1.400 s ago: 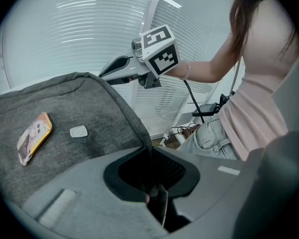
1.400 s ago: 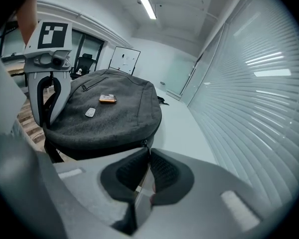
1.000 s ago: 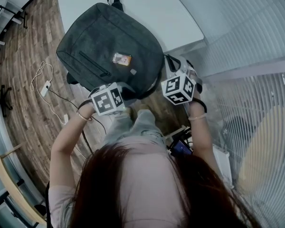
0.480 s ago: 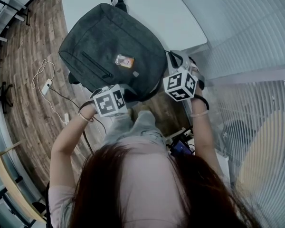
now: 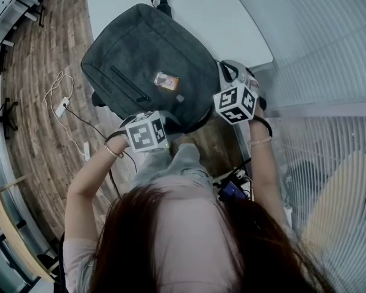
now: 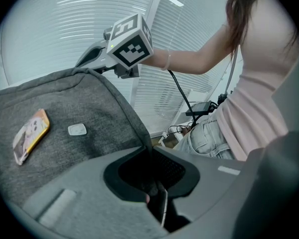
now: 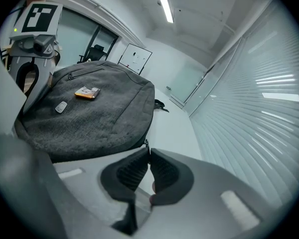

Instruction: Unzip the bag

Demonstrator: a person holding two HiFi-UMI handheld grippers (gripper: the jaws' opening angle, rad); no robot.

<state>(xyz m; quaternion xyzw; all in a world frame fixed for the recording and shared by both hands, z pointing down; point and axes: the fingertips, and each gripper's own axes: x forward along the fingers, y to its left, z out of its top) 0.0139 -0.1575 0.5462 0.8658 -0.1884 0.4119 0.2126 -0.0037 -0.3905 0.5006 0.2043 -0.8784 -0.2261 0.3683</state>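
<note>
left tongs (image 6: 150, 154) pinched together, right tongs (image 7: 148, 151) likewise, arms outstretched

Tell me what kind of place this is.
Probably an office or meeting room: a long white table, slatted window blinds, and across the room what looks like a wall whiteboard and an office chair beside glass partitions.

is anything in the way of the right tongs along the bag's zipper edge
Nothing visible. The right tongs pinch the zipper pull at the edge of the bag, and the table beside that edge lies bare up to the top handle.
</note>
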